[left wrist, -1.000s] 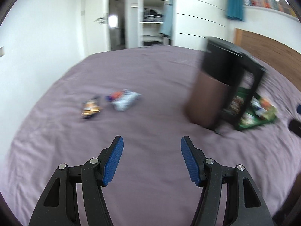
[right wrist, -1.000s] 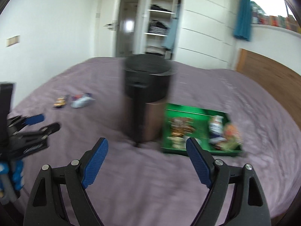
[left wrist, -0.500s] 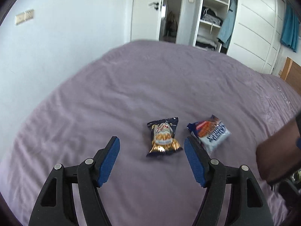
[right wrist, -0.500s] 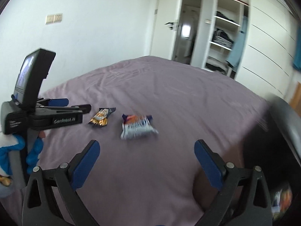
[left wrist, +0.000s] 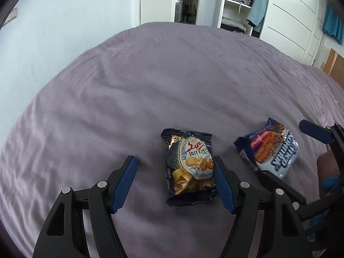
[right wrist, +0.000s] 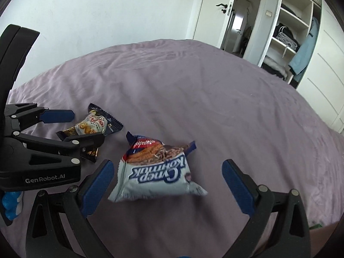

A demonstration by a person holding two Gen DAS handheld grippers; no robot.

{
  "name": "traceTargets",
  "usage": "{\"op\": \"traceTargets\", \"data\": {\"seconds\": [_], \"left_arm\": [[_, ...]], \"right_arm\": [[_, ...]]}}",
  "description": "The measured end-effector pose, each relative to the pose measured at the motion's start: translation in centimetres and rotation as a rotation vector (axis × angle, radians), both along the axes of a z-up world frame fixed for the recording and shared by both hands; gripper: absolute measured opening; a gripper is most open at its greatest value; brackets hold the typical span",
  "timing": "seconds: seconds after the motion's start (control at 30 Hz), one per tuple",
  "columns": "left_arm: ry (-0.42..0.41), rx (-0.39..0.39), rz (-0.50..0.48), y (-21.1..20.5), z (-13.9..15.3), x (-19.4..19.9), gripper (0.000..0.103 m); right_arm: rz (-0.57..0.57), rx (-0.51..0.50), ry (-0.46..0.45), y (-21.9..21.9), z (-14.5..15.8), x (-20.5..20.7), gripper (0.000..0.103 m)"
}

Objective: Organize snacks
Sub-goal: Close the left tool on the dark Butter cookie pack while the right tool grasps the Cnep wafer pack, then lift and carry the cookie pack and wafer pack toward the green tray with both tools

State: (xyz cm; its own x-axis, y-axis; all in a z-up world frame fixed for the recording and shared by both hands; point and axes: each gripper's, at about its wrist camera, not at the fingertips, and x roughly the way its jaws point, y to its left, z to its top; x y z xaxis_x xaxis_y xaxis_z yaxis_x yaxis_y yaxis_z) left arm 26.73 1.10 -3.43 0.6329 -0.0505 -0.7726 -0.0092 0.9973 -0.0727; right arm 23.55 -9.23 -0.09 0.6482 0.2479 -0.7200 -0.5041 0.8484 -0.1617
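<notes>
On the wrinkled mauve bedsheet (left wrist: 150, 81), a glossy dark cookie packet (left wrist: 190, 165) lies between the ribbed blue pads of the left hand-held gripper (left wrist: 174, 179), released. The right hand-held gripper (right wrist: 167, 182), also released, straddles a crinkly white wafer packet (right wrist: 154, 169) just beside it.

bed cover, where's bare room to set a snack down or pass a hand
The purple bed cover lies bare from the two packets back to the wardrobe end, and left toward the white wall. It is crowded near the cameras: the dark cookie packet and white wafer packet lie close, each between open fingers of the left gripper and right gripper.
</notes>
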Motion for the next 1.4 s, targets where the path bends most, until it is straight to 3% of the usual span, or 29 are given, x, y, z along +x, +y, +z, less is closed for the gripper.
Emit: {"op": "traceTargets", "data": {"seconds": [0.2, 0.23, 0.3, 0.63, 0.8, 1.1, 1.4], "left_arm": [[0.009, -0.012, -0.021, -0.2, -0.8, 0.4, 0.056], [0.007, -0.015, -0.025, -0.2, -0.9, 0.4, 0.051], [0.006, -0.018, -0.04, -0.1, -1.1, 1.0, 0.036], [-0.067, 0.039, -0.039, -0.6, -0.1, -0.6, 0.033], [-0.104, 0.084, -0.056, -1.2, 2.0, -3.4, 0.033], [-0.086, 0.095, -0.16, -3.9, 5.8, -12.9, 0.033], [-0.1, 0.114, -0.372, -11.4, 10.1, -21.0, 0.033]], "right_arm": [[-0.001, 0.001, 0.01, 0.0, -1.4, 0.9, 0.103], [-0.013, -0.005, 0.009, 0.0, -1.6, 1.0, 0.093], [-0.013, 0.002, 0.019, -0.2, -1.7, 1.1, 0.083], [-0.096, 0.12, -0.006, -2.5, 0.5, -1.2, 0.078], [-0.094, 0.181, -0.002, -3.8, 2.7, -5.9, 0.077], [-0.115, 0.253, 0.023, -7.7, 5.8, -17.4, 0.078], [-0.301, 0.212, 0.021, -16.9, 7.4, -27.4, 0.078]]}}
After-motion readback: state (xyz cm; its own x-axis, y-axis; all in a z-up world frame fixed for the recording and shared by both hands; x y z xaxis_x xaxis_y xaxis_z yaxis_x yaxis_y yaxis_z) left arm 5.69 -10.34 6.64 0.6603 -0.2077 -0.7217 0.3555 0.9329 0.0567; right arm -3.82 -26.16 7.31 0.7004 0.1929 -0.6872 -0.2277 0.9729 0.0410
